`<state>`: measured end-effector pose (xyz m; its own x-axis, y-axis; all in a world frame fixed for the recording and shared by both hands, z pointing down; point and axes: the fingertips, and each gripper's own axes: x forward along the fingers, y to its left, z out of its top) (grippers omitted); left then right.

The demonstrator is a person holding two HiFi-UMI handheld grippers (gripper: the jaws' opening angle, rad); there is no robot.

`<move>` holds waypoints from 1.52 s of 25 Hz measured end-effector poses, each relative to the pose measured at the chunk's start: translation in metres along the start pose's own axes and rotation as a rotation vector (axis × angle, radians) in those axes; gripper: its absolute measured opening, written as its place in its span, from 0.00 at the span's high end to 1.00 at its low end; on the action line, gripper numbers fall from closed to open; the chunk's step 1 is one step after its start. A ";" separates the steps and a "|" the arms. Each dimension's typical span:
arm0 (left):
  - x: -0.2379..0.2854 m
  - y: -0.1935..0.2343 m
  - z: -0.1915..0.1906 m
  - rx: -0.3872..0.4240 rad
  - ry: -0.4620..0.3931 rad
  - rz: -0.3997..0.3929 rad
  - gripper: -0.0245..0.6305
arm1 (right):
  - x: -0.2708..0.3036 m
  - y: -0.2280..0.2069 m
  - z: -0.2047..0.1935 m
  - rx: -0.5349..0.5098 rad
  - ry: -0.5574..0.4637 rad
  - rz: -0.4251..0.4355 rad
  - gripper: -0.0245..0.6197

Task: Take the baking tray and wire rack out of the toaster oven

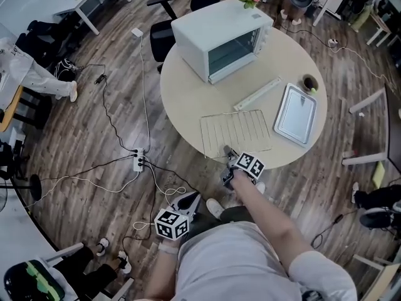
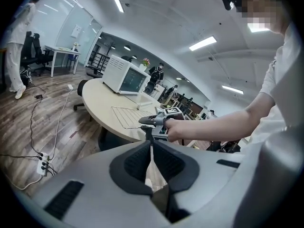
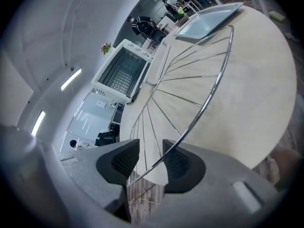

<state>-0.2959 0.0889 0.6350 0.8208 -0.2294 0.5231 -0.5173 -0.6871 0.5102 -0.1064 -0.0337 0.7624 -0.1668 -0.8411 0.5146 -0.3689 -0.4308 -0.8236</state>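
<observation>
By the table (image 1: pixel 188 99), right gripper (image 3: pixel 152 147) gapes around wire rack (image 1: pixel 237 130) (left gripper (image 2: pixel 151 146) pressed together).

table (image 1: pixel 182 99): toaster oven (image 1: pixel 213 33) at back | wire rack (image 1: pixel 237 130) at front edge | baking tray (image 1: pixel 296 113) right of rack

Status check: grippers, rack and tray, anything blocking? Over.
Left gripper shut, empty, off the table. Right gripper open, wire rack edge between its jaws. Rack and baking tray both out, lying on the table. Nothing blocking.
</observation>
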 end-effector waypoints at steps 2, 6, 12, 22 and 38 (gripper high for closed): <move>-0.004 0.002 -0.001 -0.005 -0.008 0.004 0.96 | 0.005 0.000 -0.005 -0.021 0.042 -0.019 0.68; -0.009 0.006 -0.003 -0.018 -0.021 0.014 0.96 | 0.012 0.002 -0.019 -0.099 0.167 -0.044 0.58; -0.013 0.005 -0.006 -0.026 -0.031 0.020 0.96 | 0.011 0.001 -0.027 -0.193 0.268 -0.093 0.54; -0.011 0.002 -0.006 -0.035 -0.043 0.021 0.96 | -0.006 -0.010 -0.041 -0.230 0.385 -0.130 0.53; 0.046 -0.030 0.071 0.066 -0.109 -0.041 0.96 | -0.100 0.030 0.055 -0.420 0.179 0.039 0.58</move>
<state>-0.2252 0.0495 0.5956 0.8643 -0.2710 0.4238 -0.4685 -0.7404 0.4820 -0.0500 0.0193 0.6732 -0.3294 -0.7686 0.5484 -0.6920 -0.1986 -0.6940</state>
